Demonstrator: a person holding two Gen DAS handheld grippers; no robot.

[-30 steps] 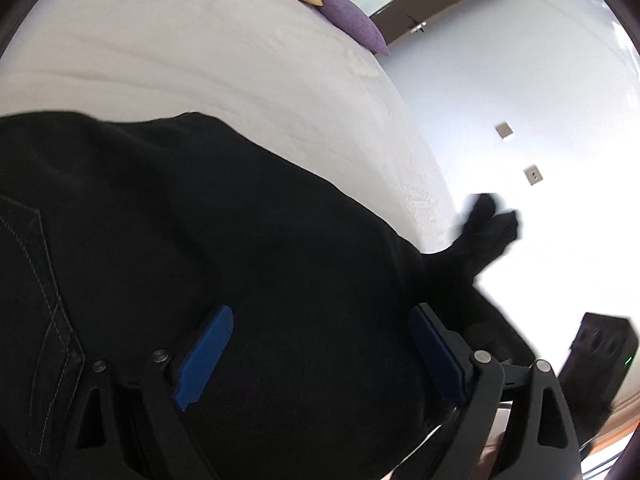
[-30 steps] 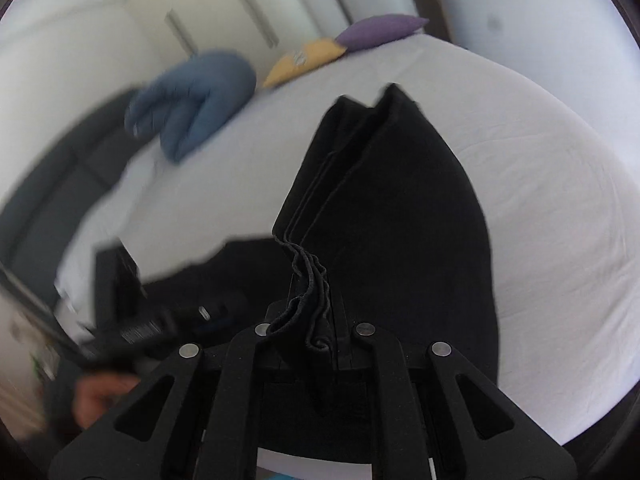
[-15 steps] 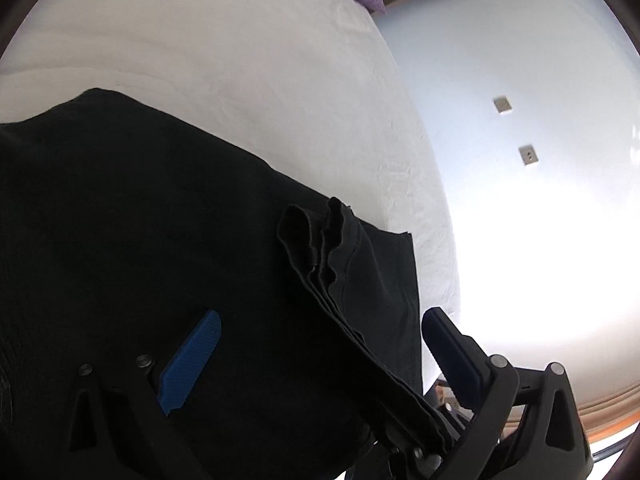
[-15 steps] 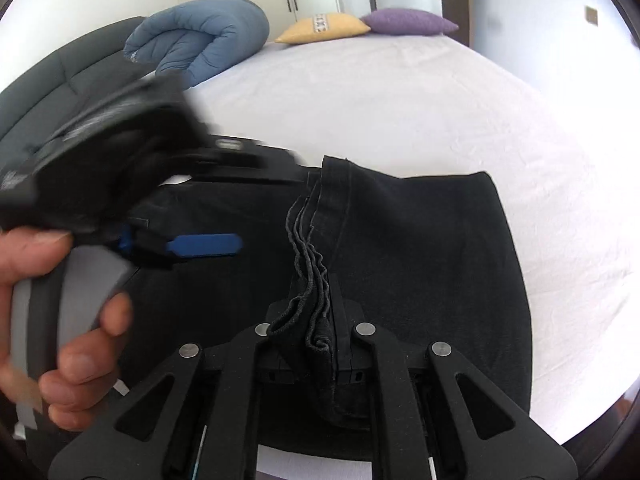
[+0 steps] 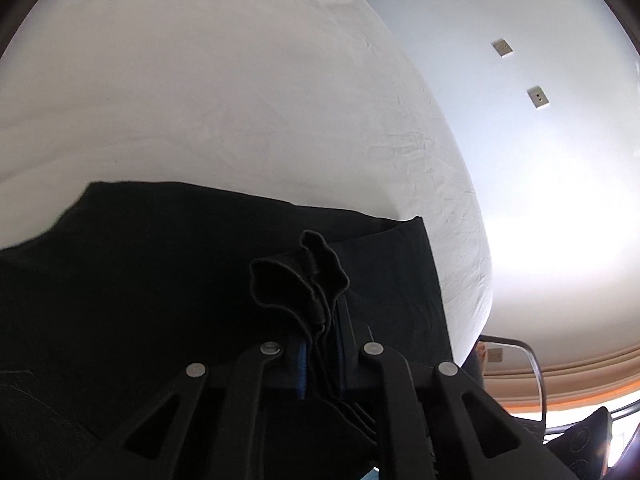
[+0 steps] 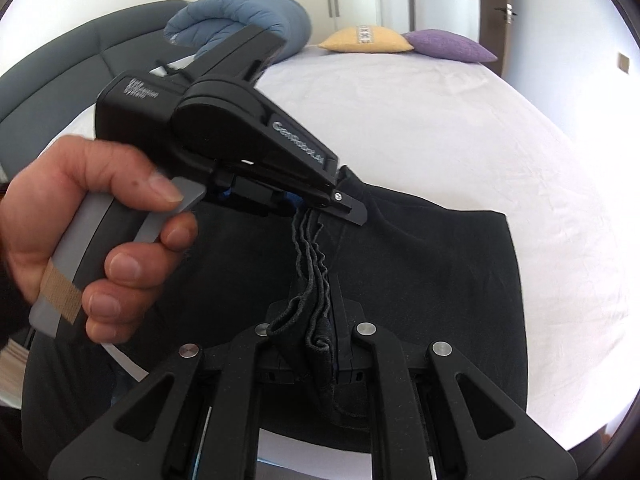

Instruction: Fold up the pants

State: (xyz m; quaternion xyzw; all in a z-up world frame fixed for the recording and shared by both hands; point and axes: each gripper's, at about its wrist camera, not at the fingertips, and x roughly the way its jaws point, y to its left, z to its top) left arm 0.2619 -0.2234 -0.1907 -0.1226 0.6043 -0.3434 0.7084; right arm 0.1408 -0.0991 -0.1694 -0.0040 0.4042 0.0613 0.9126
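Note:
The black pants (image 6: 432, 280) lie partly folded on the white bed (image 6: 440, 120), also seen in the left wrist view (image 5: 140, 272). My right gripper (image 6: 316, 344) is shut on the stacked hem edges of the pants near the bed's near edge. My left gripper (image 5: 320, 348) is shut on the same bunched hem edges a little farther along. In the right wrist view the left gripper (image 6: 328, 204) comes in from the left, held by a hand (image 6: 100, 232), and pinches the hem just beyond my right fingertips.
A blue rolled duvet (image 6: 240, 20), a yellow cushion (image 6: 364, 38) and a purple cushion (image 6: 448, 46) lie at the bed's far end. A grey headboard (image 6: 60, 72) curves along the left. The wall (image 5: 540, 140) with sockets is past the bed's right edge.
My left gripper was open above the pants; it has moved to the hem held by the right gripper and shut on it. The right gripper has kept its hold.

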